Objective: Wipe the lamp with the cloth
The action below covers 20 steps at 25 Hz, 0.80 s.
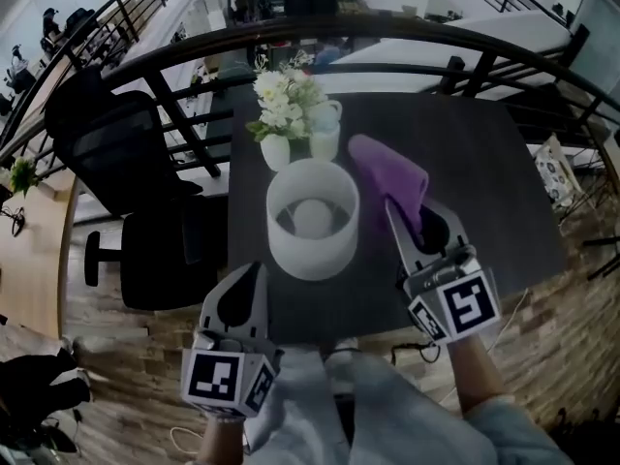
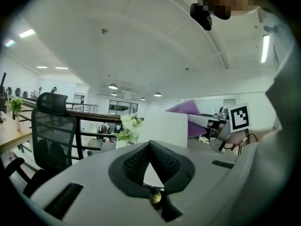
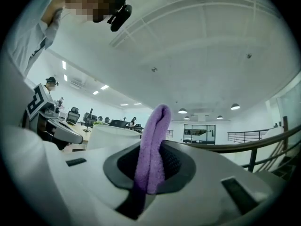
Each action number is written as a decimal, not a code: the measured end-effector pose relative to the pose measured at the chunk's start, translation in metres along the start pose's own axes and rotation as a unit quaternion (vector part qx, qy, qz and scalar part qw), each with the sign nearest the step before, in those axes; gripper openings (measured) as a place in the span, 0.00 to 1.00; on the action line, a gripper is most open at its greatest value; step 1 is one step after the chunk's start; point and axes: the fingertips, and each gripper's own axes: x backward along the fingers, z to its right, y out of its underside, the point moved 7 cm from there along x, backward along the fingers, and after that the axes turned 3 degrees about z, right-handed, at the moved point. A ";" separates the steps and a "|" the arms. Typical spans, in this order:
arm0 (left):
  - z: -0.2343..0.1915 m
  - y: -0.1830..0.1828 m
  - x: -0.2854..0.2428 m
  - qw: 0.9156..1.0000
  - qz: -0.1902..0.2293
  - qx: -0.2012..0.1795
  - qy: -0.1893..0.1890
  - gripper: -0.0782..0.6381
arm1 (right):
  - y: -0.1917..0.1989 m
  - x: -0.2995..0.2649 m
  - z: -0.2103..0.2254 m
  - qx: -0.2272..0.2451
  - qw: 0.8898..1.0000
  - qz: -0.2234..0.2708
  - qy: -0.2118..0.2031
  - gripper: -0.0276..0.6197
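Two grippers: left gripper (image 1: 258,271) jaws together, empty; right gripper (image 1: 411,211) clamped on cloth (image 1: 384,169).
Hidden: cloth's gripped end.
Cloth axis: up-frame, right of lamp (image 1: 291,250).

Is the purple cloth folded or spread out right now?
Folded. The cloth stands doubled over, with a rounded fold on top, pinched in the right gripper.

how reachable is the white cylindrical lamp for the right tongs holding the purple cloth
Probably yes: the right tongs, shut on the purple cloth, hang just right of the white cylindrical lamp, nothing between them; the vase of white flowers stands behind it.
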 end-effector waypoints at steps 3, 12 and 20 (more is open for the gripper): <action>0.001 0.001 0.003 1.000 0.001 0.004 -0.025 0.11 | -0.004 -0.014 0.007 0.013 0.999 0.009 -0.030 0.12; 0.006 0.007 0.006 0.999 -0.004 0.006 -0.053 0.11 | 0.005 -0.026 0.001 0.021 0.997 0.004 -0.076 0.12; -0.003 0.012 0.010 0.999 -0.008 0.008 -0.043 0.11 | 0.026 -0.013 -0.016 0.014 0.998 -0.027 -0.062 0.12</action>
